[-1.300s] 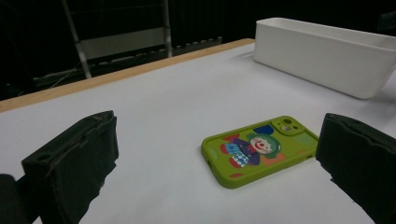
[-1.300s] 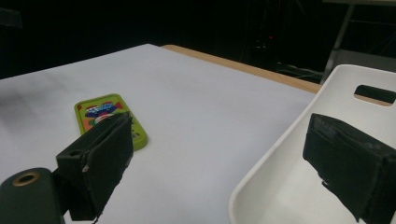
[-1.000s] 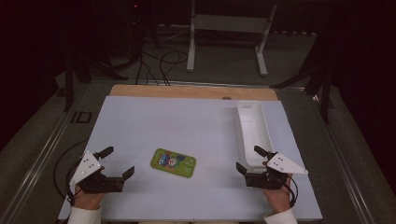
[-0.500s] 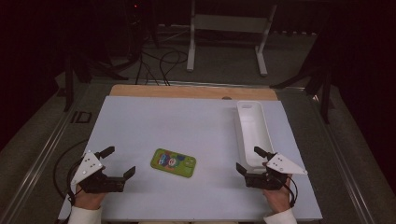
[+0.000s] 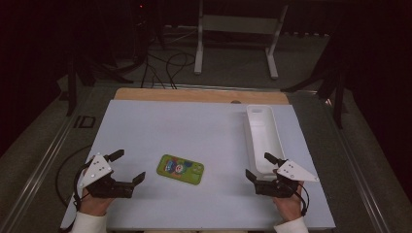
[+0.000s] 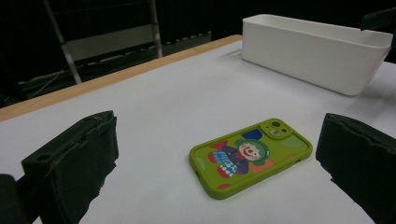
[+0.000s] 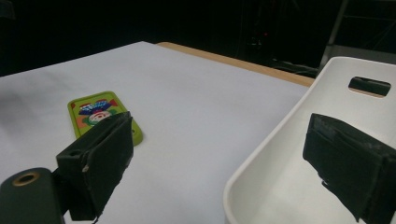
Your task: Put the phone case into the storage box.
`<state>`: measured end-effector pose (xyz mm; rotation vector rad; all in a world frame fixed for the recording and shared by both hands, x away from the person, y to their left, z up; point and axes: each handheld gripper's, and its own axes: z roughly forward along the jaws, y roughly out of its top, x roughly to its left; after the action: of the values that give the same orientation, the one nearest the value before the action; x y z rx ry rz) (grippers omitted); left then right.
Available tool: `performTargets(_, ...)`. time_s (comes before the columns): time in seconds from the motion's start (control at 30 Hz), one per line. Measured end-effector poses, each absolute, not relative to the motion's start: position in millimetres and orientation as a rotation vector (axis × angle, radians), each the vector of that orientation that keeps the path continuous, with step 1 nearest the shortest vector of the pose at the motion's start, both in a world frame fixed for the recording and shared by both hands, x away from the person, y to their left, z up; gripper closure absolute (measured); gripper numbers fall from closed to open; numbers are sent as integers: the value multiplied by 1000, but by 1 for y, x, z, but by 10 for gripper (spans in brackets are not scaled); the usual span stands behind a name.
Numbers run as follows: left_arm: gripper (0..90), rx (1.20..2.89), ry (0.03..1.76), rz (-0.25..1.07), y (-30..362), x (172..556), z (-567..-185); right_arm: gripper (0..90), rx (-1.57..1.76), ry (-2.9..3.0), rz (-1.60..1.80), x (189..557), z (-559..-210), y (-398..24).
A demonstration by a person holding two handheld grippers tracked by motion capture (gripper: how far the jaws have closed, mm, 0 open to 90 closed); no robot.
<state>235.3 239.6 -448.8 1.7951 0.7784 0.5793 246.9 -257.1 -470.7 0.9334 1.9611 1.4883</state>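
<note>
on the white table (image 5: 194,126), your phone (image 5: 180,169) lies flat near the front edge, cartoon case up, between your two grippers and clear of both. your left gripper (image 5: 127,167) rests with jaws wide apart, holding nothing. your right gripper (image 5: 259,166) gapes too, empty, just beside the near end of the white bin (image 5: 262,133). a wooden strip (image 5: 199,95) edges the far side; beyond it, dark floor, cables (image 5: 167,63) and a metal stand (image 5: 238,29).

In the high view, the phone case (image 5: 180,169) lies on the table (image 5: 170,126), lower centre of the frame, between the left gripper (image 5: 127,166) at lower left and the right gripper (image 5: 259,166) at lower right. The tray (image 5: 263,136) stands at right of centre, lengthwise up the frame, its near end beside the right gripper.
</note>
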Motion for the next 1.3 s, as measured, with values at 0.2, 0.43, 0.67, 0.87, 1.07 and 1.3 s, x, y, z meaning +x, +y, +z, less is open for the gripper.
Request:
performTargets(0.2, 0, 1811, 766, 558, 233, 242, -449, 86, 934, 1960, 1489, 247, -471, -257)
performTargets(0.43, 0, 1850, 753, 538, 224, 252, -450, 86, 936, 1961, 1489, 247, -471, -257)
performTargets(0.67, 0, 1869, 750, 523, 219, 259, -453, 86, 936, 1962, 1489, 247, -471, -257)
performTargets(0.87, 0, 1882, 749, 509, 214, 268, -454, 86, 937, 1963, 1487, 247, -472, -256)
performTargets(1.07, 0, 1896, 745, 501, 207, 275, -455, 86, 936, 1960, 1490, 247, -471, -257)
performTargets(1.3, 0, 1921, 732, 480, 197, 282, -459, 86, 938, 1960, 1492, 248, -472, -257)
